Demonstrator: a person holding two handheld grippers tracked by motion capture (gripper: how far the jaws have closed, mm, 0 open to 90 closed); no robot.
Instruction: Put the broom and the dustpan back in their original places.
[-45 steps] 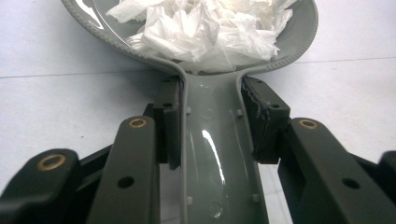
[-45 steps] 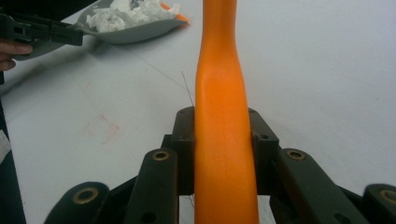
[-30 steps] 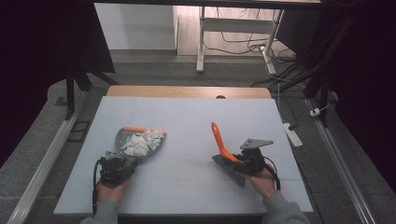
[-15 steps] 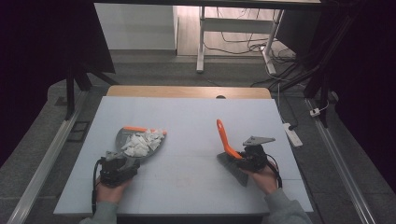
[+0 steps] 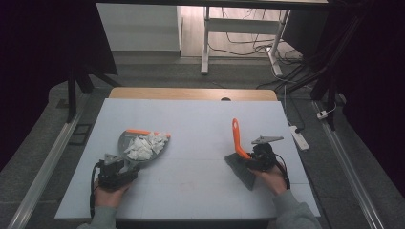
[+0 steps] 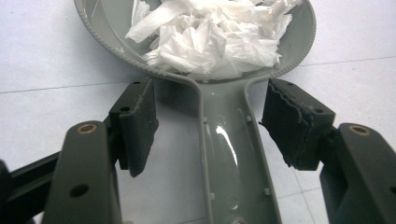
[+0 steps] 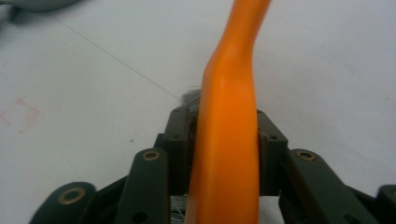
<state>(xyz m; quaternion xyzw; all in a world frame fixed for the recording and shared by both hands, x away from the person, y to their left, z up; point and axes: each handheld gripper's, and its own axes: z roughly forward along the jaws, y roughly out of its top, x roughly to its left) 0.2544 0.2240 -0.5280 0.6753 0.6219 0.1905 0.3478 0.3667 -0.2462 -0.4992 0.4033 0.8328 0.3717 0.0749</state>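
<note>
Two tools sit on the pale table: a grey dustpan heaped with white paper scraps at the left, and an orange-handled brush at the right. From above, the left gripper sits at the dustpan's handle; its own view shows the fingers spread, the handle lying between them untouched. The right gripper pinches the brush handle, which rises upright; close up, grey bristles peek out behind the fingers.

The high view looks down over the pale grey worktop; both gripper views sit close above it.
</note>
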